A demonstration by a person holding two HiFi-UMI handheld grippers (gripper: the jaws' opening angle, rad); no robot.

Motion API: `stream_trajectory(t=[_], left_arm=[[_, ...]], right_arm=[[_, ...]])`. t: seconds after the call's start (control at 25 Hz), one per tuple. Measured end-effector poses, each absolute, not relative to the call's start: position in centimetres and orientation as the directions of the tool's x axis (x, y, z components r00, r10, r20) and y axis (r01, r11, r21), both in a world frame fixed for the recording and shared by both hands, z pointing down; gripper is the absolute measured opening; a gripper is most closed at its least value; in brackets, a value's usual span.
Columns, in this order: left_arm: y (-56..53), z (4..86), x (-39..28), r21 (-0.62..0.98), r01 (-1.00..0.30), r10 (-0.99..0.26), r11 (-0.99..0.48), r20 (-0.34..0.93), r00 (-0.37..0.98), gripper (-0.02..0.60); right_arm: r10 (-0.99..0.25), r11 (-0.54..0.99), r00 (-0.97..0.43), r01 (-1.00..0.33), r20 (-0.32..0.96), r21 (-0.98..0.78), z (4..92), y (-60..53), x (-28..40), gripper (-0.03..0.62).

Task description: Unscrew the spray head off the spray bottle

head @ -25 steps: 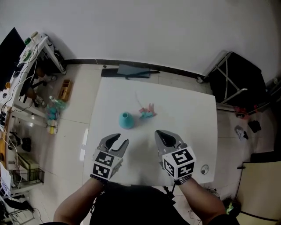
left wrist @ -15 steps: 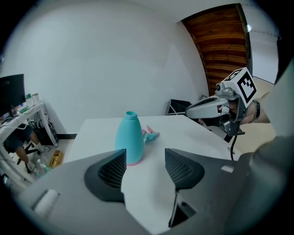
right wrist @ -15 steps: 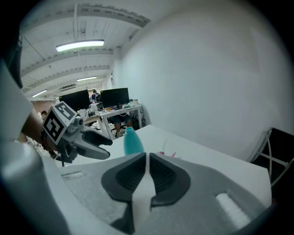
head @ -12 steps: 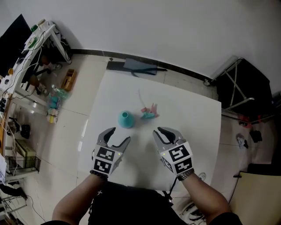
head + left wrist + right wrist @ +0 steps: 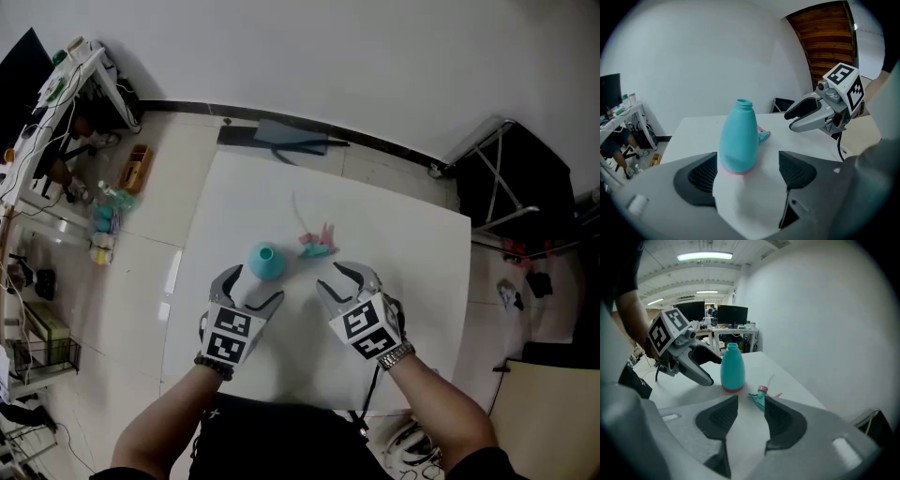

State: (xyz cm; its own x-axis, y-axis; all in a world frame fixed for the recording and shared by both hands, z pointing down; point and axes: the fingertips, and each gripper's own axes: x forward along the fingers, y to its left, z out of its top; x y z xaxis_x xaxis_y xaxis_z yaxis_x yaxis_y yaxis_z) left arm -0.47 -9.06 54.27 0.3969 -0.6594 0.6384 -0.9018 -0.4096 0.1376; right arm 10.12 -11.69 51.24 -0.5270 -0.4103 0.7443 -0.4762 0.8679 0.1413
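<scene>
A teal spray bottle (image 5: 264, 260) stands upright on the white table (image 5: 412, 272), its neck bare and open. The teal and pink spray head (image 5: 316, 244) lies on its side just right of it, its thin tube pointing away. My left gripper (image 5: 253, 287) is open, its jaws having just been opening, and the bottle (image 5: 738, 136) stands just ahead of them, untouched. My right gripper (image 5: 332, 278) is open too, its jaws also having just been opening, with nothing between them; the spray head (image 5: 759, 397) lies just beyond its tips. Each gripper view shows the other gripper: the right one (image 5: 820, 110), the left one (image 5: 689, 359).
A cluttered shelf (image 5: 56, 94) stands on the floor at the left. A black folding stand (image 5: 506, 178) is at the right. A dark board (image 5: 291, 139) lies behind the table's far edge. Desks with monitors (image 5: 731, 315) fill the room behind.
Both grippers have moved forward and down toward the bottle and the spray head. Both pairs of jaws stand wider apart than a second ago. The bottle and spray head have not moved.
</scene>
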Motion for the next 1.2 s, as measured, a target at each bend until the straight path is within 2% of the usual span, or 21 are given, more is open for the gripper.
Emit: stream_trajectory(t=[0.4,0.64,1.2], left_arm=[[-10.2,54.9,-0.8,0.122,-0.892,-0.666,-0.435,0.624,0.410,0.449],[-8.9,55.7,-0.3,0.127,-0.886,-0.655,-0.445,0.629,0.419,0.449],[-8.5,55.4,-0.6,0.106,-0.891,-0.660,-0.441,0.635,0.402,0.445]], right_arm=[[-0.376,0.911,-0.472,-0.343,0.797,0.227,54.5,-13.8,9.2,0.196],[-0.350,0.911,-0.448,-0.366,0.823,0.188,56.0,-15.7,9.8,0.204],[-0.173,0.952,-0.412,-0.304,0.894,0.044,59.6,-16.6,10.8,0.218]])
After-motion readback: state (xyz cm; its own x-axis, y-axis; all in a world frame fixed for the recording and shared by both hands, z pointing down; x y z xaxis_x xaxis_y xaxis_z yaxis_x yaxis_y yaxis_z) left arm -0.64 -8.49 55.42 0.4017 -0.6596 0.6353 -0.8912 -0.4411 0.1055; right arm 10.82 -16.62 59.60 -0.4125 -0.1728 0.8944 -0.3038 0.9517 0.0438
